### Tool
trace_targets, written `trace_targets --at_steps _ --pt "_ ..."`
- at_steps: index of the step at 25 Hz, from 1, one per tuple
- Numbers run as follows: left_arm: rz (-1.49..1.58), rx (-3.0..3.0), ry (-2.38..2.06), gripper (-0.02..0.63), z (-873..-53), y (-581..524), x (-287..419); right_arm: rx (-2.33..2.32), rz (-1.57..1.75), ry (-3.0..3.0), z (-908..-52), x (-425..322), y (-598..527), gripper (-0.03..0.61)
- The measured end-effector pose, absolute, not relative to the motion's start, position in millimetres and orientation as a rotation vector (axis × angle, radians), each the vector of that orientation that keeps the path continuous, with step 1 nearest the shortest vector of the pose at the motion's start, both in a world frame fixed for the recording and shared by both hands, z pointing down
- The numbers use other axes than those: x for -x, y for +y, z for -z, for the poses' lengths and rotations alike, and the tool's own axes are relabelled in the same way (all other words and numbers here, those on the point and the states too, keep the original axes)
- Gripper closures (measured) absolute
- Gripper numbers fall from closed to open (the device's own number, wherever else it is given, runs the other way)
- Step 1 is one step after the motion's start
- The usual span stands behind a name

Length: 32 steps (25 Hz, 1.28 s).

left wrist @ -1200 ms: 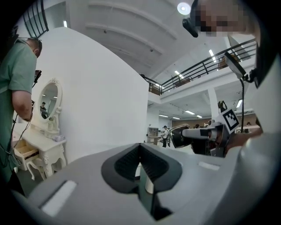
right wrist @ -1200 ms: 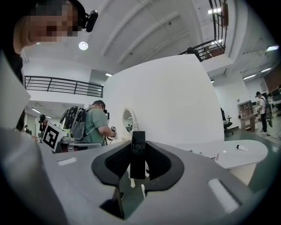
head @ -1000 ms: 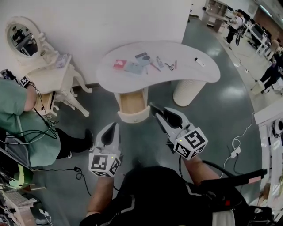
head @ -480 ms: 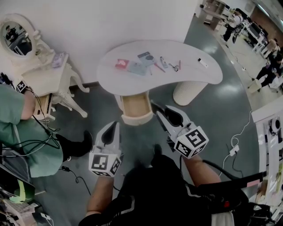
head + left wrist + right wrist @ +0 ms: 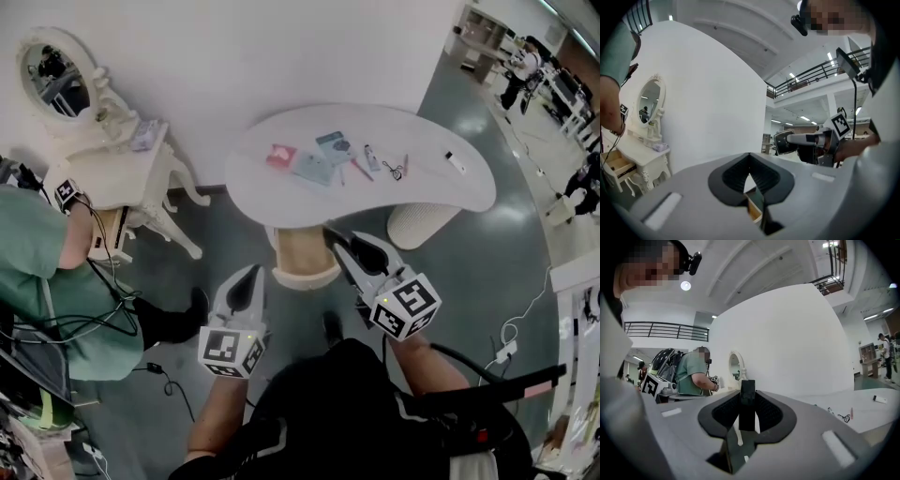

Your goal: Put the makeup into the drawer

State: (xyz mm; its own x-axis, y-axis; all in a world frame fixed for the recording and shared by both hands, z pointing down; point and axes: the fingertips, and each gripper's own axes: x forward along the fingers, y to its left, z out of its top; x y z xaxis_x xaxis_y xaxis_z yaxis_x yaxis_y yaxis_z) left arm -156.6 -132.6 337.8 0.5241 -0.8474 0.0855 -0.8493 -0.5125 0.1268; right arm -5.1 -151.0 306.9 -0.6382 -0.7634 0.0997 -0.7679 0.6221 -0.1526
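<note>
A white curved table [image 5: 441, 192] carries several makeup items: a red card [image 5: 279, 155], a teal palette [image 5: 334, 145], a pencil [image 5: 361, 170] and a small curler [image 5: 394, 170]. Under its front edge an open drawer [image 5: 302, 280] shows a wooden bottom. My right gripper [image 5: 330, 232] reaches over the drawer's right side. In the right gripper view this right gripper [image 5: 747, 397] is shut on a black makeup stick [image 5: 747, 404] that stands upright between the pads. My left gripper [image 5: 255, 272] hangs left of the drawer and short of it. In its own view the left gripper [image 5: 750, 157] is shut and empty.
At the left stands a white vanity with an oval mirror [image 5: 56, 80], and beside it sits a person in a green top [image 5: 37, 272]. Cables [image 5: 164, 370] trail on the grey floor. A white pedestal [image 5: 422, 225] holds up the table's right end. People stand at the far right.
Both grippers have moved forward toward the table. The drawer now lies just ahead of the right gripper's tips. Neither gripper's jaws have visibly changed.
</note>
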Motion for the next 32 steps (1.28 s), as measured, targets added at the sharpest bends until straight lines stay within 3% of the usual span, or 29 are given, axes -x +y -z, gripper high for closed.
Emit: trace_targets --at_steps 16,32 --pt "-0.108 -2.54 -1.536 0.614 -355.6 -224.9 115.0 -1.162 -0.368 -2.803 -350.4 -32.9 -254.4 0.483" --pt "-0.24 -2.384 -1.519 0.614 -434.8 -281.3 150.5 -0.838 -0.561 -2.635 -478.1 16.5 -298.5 0.483"
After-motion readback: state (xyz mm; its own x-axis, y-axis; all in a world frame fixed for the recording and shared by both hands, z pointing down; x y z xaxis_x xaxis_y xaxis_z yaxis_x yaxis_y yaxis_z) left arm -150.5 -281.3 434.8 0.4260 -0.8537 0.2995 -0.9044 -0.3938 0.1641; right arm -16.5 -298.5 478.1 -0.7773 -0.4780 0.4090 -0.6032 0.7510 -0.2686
